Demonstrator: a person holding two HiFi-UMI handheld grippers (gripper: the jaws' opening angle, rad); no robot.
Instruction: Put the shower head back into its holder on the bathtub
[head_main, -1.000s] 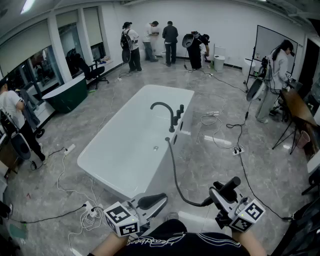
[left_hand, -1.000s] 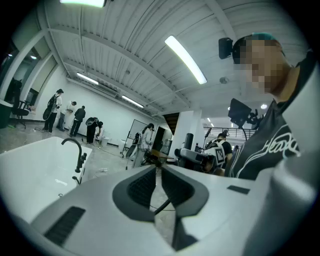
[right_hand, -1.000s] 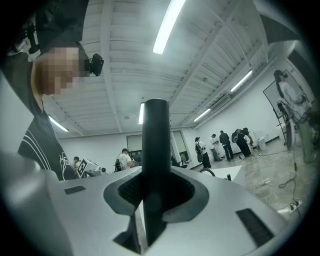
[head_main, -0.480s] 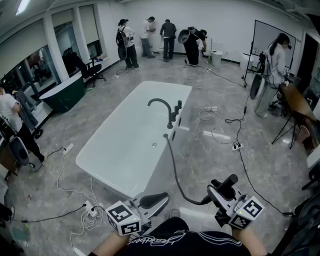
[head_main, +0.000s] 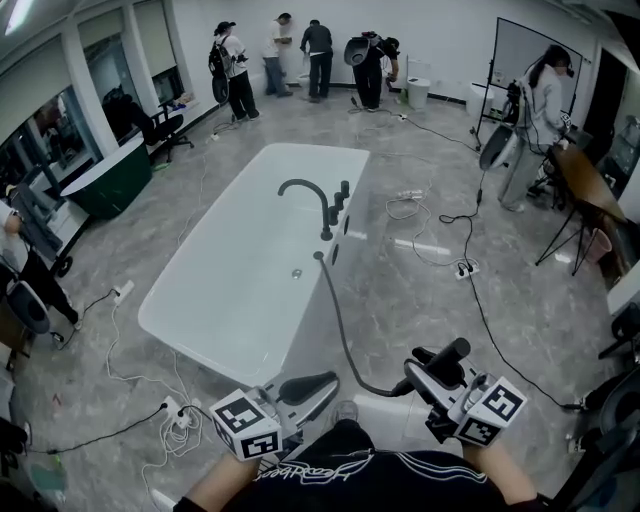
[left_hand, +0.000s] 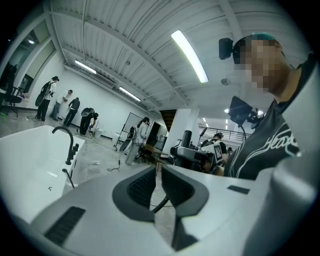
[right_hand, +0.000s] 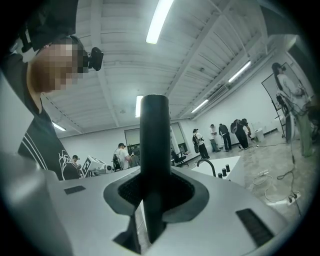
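Not home yet
My right tool (head_main: 432, 374) stays clamped on the black stick-like shower head (head_main: 452, 351); my empty left tool (head_main: 312, 388), barely apart, dipped; white bathtub (head_main: 235, 285) still upper left.

At the 2 o'clock rim of the bathtub (head_main: 228, 292), the dark fittings (head_main: 340, 198) beside the faucet (head_main: 303, 188) are too small to pick out a holder. The hose (head_main: 335, 325) disappears behind the right tool (head_main: 432, 372). In the right gripper view, the lower end of the shower head (right_hand: 154, 145) is hidden between the jaws.
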